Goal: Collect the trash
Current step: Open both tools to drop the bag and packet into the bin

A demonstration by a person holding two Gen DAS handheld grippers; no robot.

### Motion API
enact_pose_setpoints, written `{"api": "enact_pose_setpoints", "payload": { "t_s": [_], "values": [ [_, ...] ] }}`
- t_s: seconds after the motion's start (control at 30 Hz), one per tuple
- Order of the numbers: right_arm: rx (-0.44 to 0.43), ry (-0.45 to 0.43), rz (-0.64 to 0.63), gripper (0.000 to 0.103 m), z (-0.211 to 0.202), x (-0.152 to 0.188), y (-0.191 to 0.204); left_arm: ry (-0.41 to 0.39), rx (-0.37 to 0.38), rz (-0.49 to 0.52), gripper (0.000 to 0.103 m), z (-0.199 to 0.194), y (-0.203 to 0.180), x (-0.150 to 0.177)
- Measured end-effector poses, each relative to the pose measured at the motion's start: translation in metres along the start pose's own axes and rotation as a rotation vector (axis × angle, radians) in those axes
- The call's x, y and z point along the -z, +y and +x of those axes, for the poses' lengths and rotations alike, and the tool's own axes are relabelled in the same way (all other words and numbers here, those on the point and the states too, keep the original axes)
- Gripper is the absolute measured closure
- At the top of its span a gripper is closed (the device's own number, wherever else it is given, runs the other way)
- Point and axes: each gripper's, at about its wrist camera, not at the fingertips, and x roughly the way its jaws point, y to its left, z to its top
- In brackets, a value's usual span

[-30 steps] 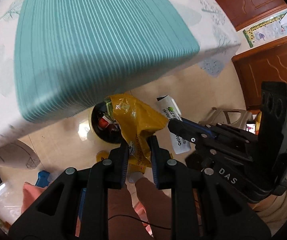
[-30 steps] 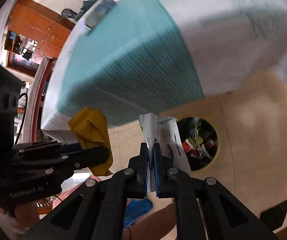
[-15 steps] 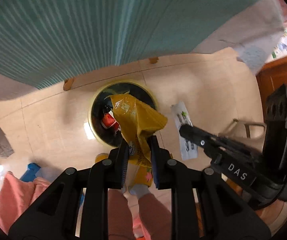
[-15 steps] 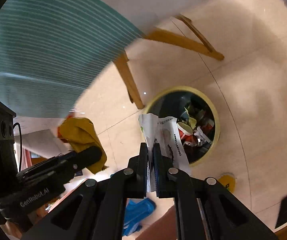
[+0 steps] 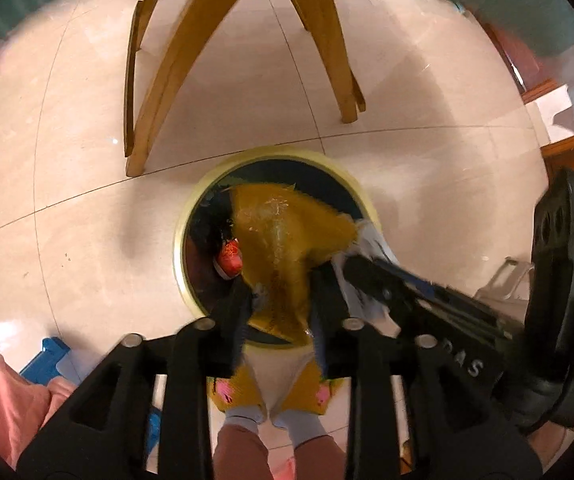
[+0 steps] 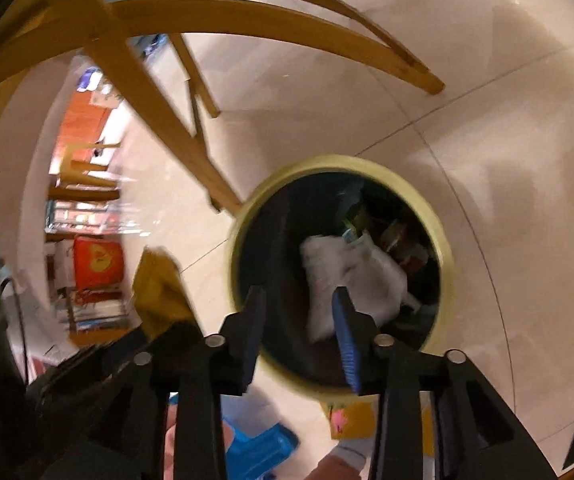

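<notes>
A round bin with a yellow rim (image 5: 191, 208) (image 6: 445, 236) stands on the floor, holding mixed trash. My left gripper (image 5: 281, 304) is over it with its jaws parted; the crumpled yellow wrapper (image 5: 287, 240) lies between the fingers above the bin mouth. My right gripper (image 6: 299, 320) is open over the bin. The white wrapper (image 6: 351, 280) lies loose inside the bin, just beyond the right fingers. The right gripper's fingers also show in the left wrist view (image 5: 371, 276). The yellow wrapper shows at the left of the right wrist view (image 6: 159, 288).
Wooden table legs (image 5: 167, 64) (image 6: 155, 112) stand just behind the bin. The floor is pale tile (image 5: 67, 220). My feet in yellow slippers (image 5: 271, 396) are below the bin. A blue object (image 6: 255, 452) and pink cloth (image 5: 3, 400) lie near my feet. Shelves (image 6: 87, 264) stand at the left.
Both grippers dropped down over the bin. My right gripper opened and the white wrapper fell into the bin. My left gripper's jaws spread around the yellow wrapper.
</notes>
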Motion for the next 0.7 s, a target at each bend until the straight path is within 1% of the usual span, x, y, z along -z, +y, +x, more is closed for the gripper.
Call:
{"api": "enact_pose_setpoints", "payload": {
  "t_s": [0.03,0.07,0.1,0.13,0.2,0.23,0.27,0.43,0.6,0.7],
  "values": [
    [0.003,-0.003,0.013,0.06,0.004,-0.002,-0.003,-0.005,-0.016,0.01,0.073,0.004,-0.001,0.003],
    [0.003,-0.011,0.027,0.054,0.008,-0.003,-0.008,-0.006,-0.024,0.019,0.068,0.007,-0.003,0.005],
    [0.0,-0.017,0.034,0.052,0.01,-0.004,-0.012,-0.006,-0.031,0.03,0.062,0.013,-0.003,0.005],
    [-0.005,-0.023,0.038,0.049,0.012,-0.004,-0.014,-0.008,-0.043,0.04,0.059,0.017,-0.003,0.006],
    [-0.016,-0.027,0.041,0.046,0.013,-0.004,-0.018,-0.01,-0.05,0.049,0.041,0.023,-0.003,0.007],
    [-0.017,-0.031,0.04,0.044,0.012,-0.005,-0.02,-0.007,-0.057,0.054,0.037,0.025,-0.004,0.007],
    [-0.016,-0.035,0.04,0.044,0.011,-0.005,-0.02,-0.007,-0.06,0.055,0.035,0.026,-0.005,0.008],
    [-0.014,-0.05,0.05,0.043,0.006,-0.005,-0.027,-0.016,-0.078,0.066,0.035,0.032,-0.012,0.006],
    [-0.004,-0.064,0.025,0.043,-0.015,-0.002,-0.023,-0.021,-0.091,0.06,0.035,0.019,-0.013,0.009],
    [0.008,-0.069,0.005,0.043,-0.03,-0.002,-0.019,-0.021,-0.095,0.039,0.035,0.007,-0.013,0.011]
  ]
}}
